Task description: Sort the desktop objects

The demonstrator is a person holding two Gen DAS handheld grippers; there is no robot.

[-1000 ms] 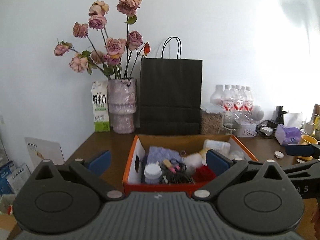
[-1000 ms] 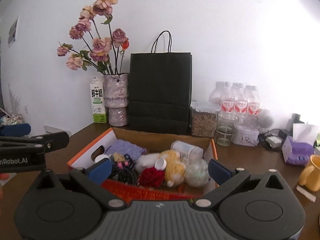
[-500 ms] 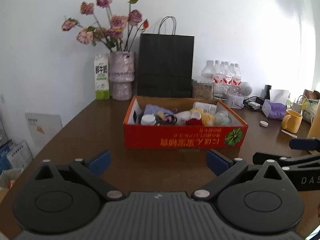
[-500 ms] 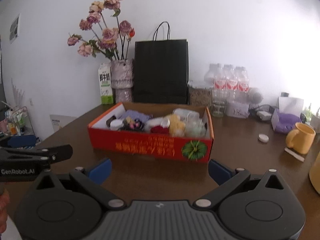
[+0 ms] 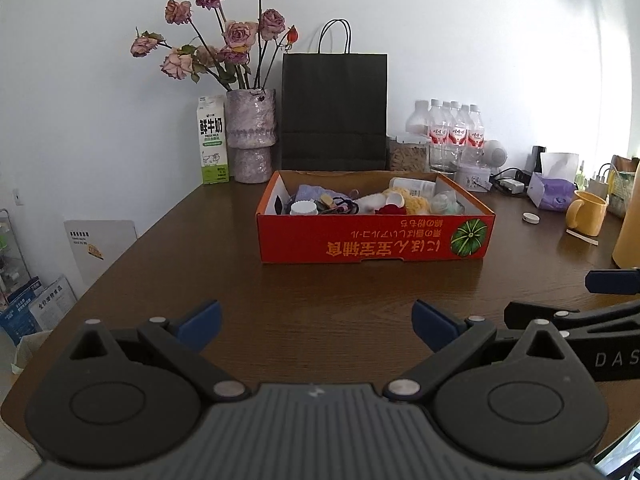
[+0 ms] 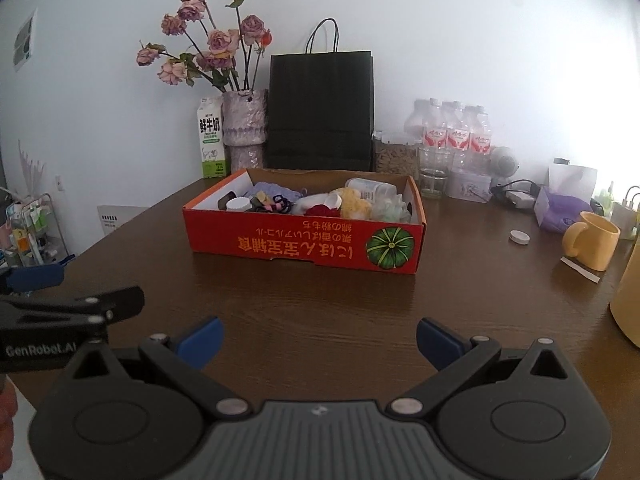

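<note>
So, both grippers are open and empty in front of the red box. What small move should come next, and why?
Probably bring the right gripper forward to the white bottle cap lying loose on the table between the red box and the yellow mug. It sits outside the box, clear of neighbours, and the left gripper is farther from it.

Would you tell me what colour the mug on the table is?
The mug is yellow, clearest in the right wrist view.

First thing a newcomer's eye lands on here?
The orange box mid-table, crammed with small clutter. Behind it, against the wall, stand a black paper bag and a vase of faded roses. Both the left gripper and right gripper hang open and empty over bare tabletop.
</note>
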